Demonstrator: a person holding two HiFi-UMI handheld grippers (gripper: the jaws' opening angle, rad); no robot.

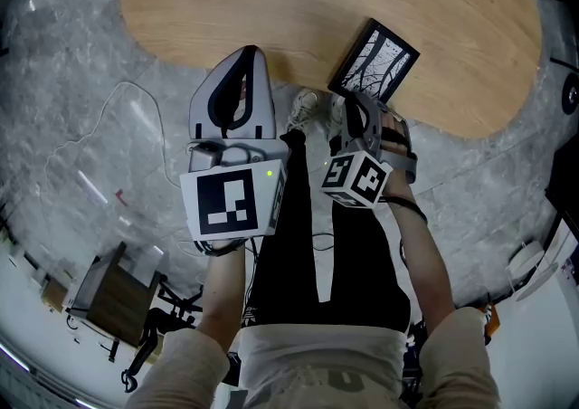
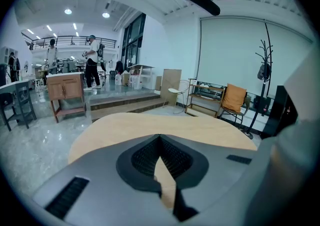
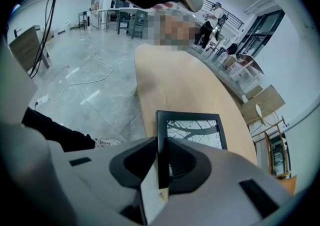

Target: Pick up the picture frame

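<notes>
The picture frame (image 1: pixel 373 61) is black with a black-and-white print of branches. It slants over the near edge of the oval wooden table (image 1: pixel 271 0). My right gripper (image 1: pixel 351 101) is shut on the frame's near edge. In the right gripper view the thin black edge of the frame (image 3: pixel 192 130) stands upright between the pads of the right gripper (image 3: pixel 162 142). My left gripper (image 1: pixel 246 56) is to the left of the frame, at the table's near edge. It is shut with nothing in it. In the left gripper view the left gripper (image 2: pixel 160 137) points across the bare table (image 2: pixel 150 122).
A white cable (image 1: pixel 109 118) loops over the marble floor at the left. A wooden cabinet (image 1: pixel 113 294) stands at the lower left. The person's shoes (image 1: pixel 303 109) are under the table edge. Beyond the table are an orange chair (image 2: pixel 234 99), a coat stand (image 2: pixel 265 70) and people (image 2: pixel 92 67).
</notes>
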